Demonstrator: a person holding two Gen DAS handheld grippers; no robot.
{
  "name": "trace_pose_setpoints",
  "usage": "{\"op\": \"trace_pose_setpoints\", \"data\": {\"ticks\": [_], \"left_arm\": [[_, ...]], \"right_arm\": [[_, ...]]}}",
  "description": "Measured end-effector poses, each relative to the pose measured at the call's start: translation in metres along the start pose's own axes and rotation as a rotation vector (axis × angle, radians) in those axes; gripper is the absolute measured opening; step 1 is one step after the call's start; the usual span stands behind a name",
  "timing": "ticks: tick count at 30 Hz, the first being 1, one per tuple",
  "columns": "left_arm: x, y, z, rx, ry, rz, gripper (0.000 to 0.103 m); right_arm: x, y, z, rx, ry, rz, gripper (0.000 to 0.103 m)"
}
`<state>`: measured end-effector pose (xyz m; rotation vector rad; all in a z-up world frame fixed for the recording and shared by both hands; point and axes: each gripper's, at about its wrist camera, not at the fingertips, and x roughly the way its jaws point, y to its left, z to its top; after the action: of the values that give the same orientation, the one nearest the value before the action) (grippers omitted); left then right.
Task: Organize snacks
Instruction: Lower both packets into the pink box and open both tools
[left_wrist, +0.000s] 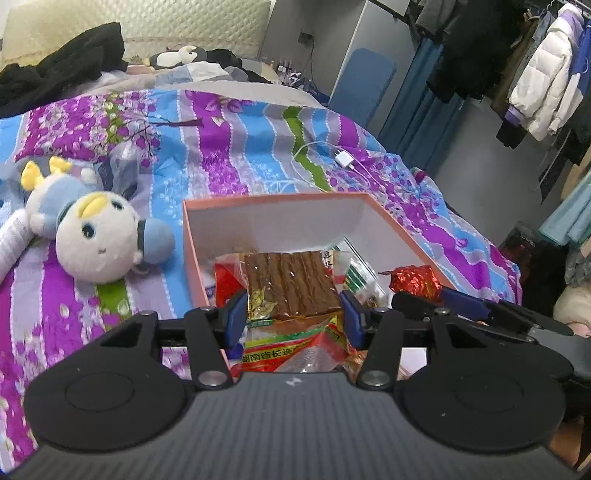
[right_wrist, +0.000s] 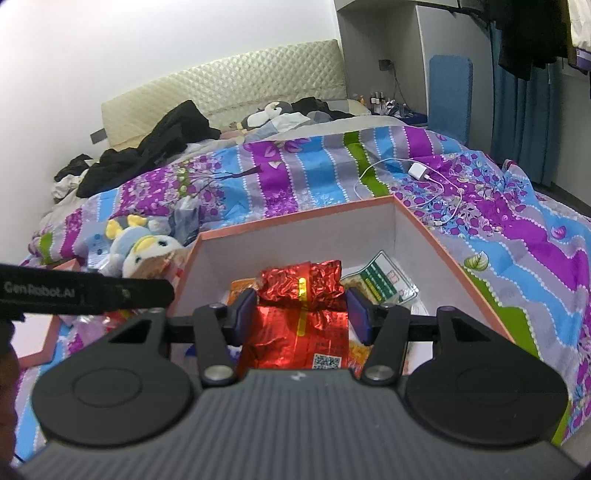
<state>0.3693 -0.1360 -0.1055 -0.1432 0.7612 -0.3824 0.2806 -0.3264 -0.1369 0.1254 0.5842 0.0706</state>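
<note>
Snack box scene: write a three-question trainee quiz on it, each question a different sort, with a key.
1. True or false: the left gripper is shut on the brown snack pack.
2. What does the right gripper hold? A) white charger B) red foil packet C) plush toy
3. Fill in: both snacks are held over the open pink ____.

Key
1. True.
2. B: the red foil packet. The white charger and the plush toy lie on the bedspread.
3. box.
</note>
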Motion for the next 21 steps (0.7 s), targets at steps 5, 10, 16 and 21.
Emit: {"op": "trace_pose_setpoints", "data": {"ticks": [5, 10, 16, 21], "left_arm": [[0.023, 0.011, 0.024, 0.017, -0.002, 0.031, 0.058], [0.045, 0.020, 0.043, 0.020, 0.008, 0.026, 0.058], [0.085, 0.029, 0.057, 0.037, 0.070, 0.040, 0.058], [0.115, 0.047, 0.061, -0.006, 0.138, 0.046, 0.058]], "right_arm": [[0.026, -0.005, 0.009, -0.008, 0.016, 0.011, 0.056], [0.057, -0.010, 0.014, -0.015, 0.061, 0.022, 0.057], [0.097, -0.019, 0.020, -0.038, 0.118, 0.008, 0.057], [0.126, -0.027, 0.027, -0.019, 0.222, 0.073, 0.057]]}}
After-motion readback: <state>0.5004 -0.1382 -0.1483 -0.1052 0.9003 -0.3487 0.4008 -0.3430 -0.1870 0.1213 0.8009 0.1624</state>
